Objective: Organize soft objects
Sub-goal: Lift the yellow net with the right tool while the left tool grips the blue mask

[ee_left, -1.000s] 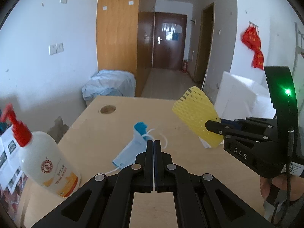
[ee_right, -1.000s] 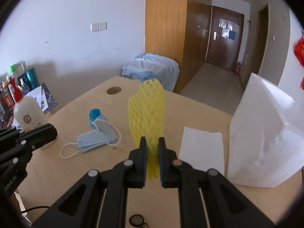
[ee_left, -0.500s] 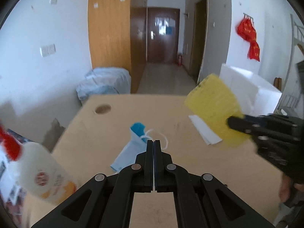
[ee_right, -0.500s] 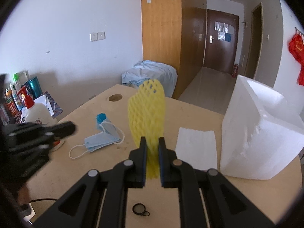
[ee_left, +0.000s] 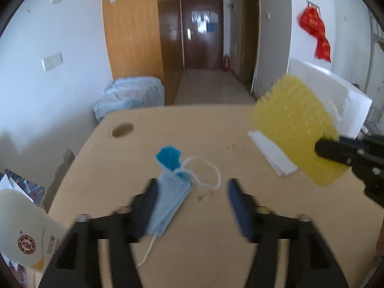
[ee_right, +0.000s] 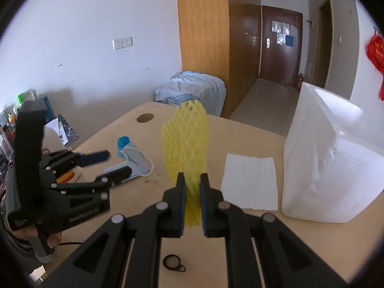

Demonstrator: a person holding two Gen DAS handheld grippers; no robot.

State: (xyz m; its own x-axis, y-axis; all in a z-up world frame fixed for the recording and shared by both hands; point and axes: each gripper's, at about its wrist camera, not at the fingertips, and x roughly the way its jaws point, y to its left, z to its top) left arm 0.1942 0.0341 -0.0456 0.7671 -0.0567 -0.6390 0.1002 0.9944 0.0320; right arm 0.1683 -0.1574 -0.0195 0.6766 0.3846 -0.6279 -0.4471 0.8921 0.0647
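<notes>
A light blue face mask [ee_left: 171, 196] with white ear loops lies on the wooden table [ee_left: 216, 129]; it also shows in the right wrist view [ee_right: 134, 159]. A small bright blue foam piece [ee_left: 168, 156] lies at its far end. My left gripper [ee_left: 190, 195] is open just above the table, its fingers on either side of the mask's near part. My right gripper [ee_right: 192, 187] is shut on a yellow foam net sleeve [ee_right: 186, 144], held upright above the table; the sleeve shows at the right in the left wrist view [ee_left: 297, 129].
A flat white foam sheet [ee_right: 249, 182] lies beside a large white foam box [ee_right: 333, 172] at the right. A lotion bottle [ee_left: 26, 230] stands at the left edge. A black ring [ee_right: 172, 262] lies near me. A cable hole [ee_left: 122, 130] is at the far left.
My left gripper has opened wide and moved forward and down over the mask. My right gripper still holds the yellow sleeve and has shifted a little to the right.
</notes>
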